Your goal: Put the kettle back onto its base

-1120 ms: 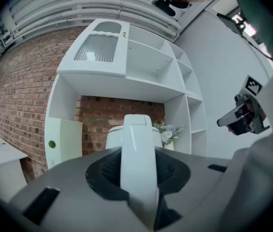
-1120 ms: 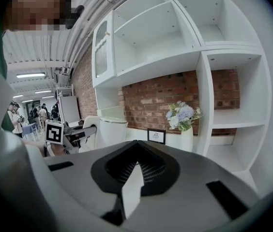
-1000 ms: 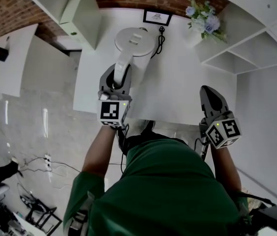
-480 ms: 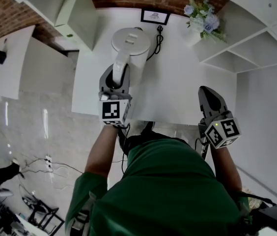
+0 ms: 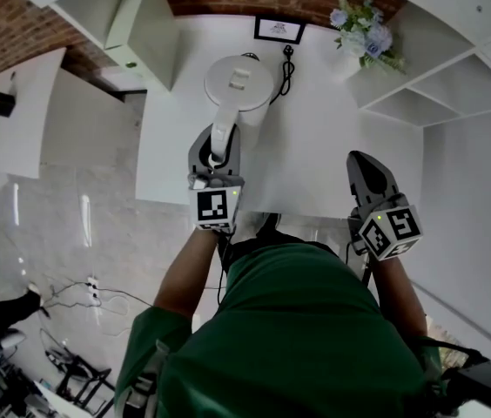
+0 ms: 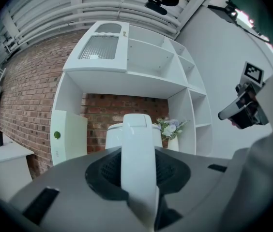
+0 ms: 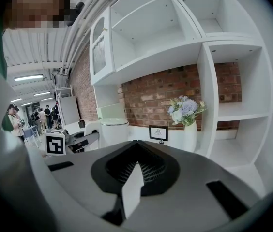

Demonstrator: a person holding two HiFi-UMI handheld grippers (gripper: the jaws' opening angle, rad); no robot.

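The white kettle (image 5: 239, 84) stands at the back of the white table (image 5: 315, 146), lid up. Its long handle (image 5: 222, 133) runs toward me into my left gripper (image 5: 218, 144), which is shut on it. In the left gripper view the handle (image 6: 139, 163) fills the gap between the jaws, with the kettle body (image 6: 113, 135) behind. The base is hidden under the kettle; only its black cord (image 5: 285, 66) shows. I cannot tell whether the kettle rests on it. My right gripper (image 5: 366, 161) hovers at the table's front right, shut and empty (image 7: 134, 178).
A vase of flowers (image 5: 363, 37) and a small framed sign (image 5: 279, 30) stand by the brick wall behind the kettle. White shelving (image 5: 441, 94) bounds the table on the right, a white cabinet (image 5: 141, 24) on the left. People (image 7: 15, 122) stand far off.
The left gripper and the kettle sit slightly further right in the head view, mostly from the camera shifting. The hold on the handle is unchanged. The right gripper has kept still.
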